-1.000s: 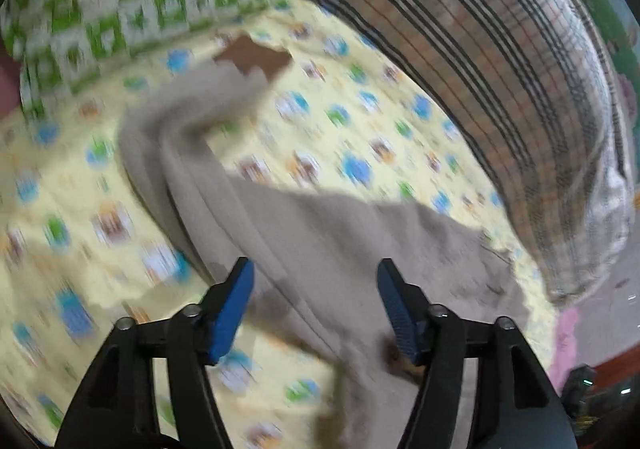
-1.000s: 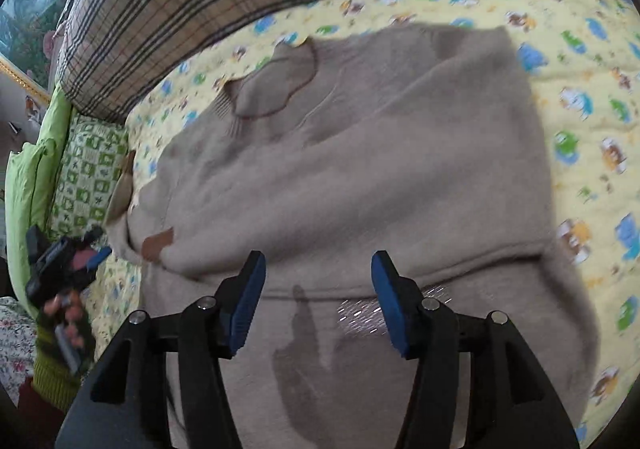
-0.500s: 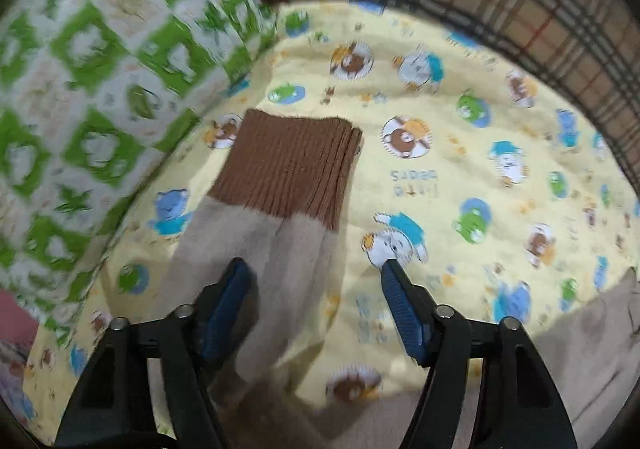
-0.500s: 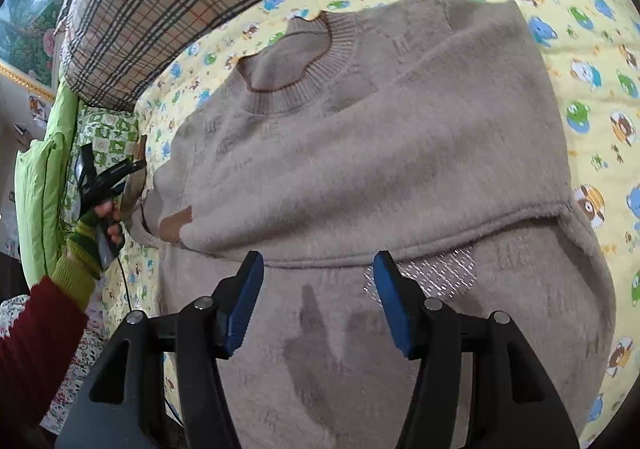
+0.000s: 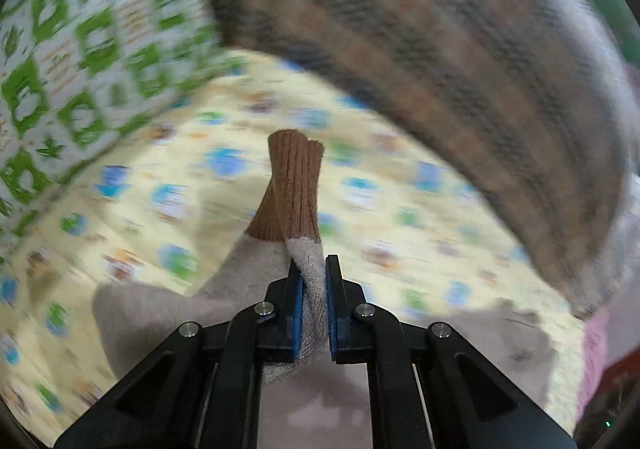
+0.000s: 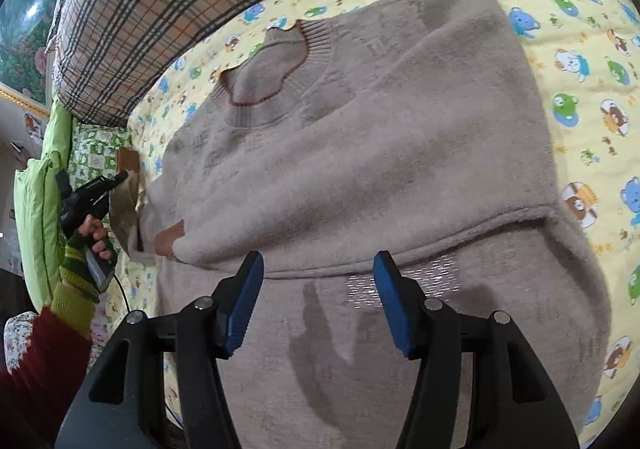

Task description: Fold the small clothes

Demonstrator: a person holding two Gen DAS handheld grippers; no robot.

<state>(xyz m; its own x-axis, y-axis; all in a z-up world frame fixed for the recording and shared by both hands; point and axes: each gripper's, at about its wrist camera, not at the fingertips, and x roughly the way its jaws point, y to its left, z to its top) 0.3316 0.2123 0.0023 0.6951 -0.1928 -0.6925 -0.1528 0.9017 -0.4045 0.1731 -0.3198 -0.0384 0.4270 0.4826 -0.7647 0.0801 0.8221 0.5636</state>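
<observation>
One sleeve (image 5: 296, 189) is pinched in the left gripper (image 5: 313, 289) just below its brown cuff; the soft, floppy sweater (image 6: 360, 153) lies flat beneath the right gripper (image 6: 318, 305), whose jaws stand apart.

Beige sweater (image 6: 360, 153) with brown ribbed cuff (image 5: 294, 193), on a yellow sheet (image 6: 592, 61) printed with blue, green and brown cartoon bears; beside the sheet, a green-and-white checked pillow (image 5: 80, 49) and a tan plaid blanket (image 6: 168, 1) with dark stripes

One sweater (image 6: 360, 153), two grippers (image 5: 313, 281) (image 6: 318, 281)
</observation>
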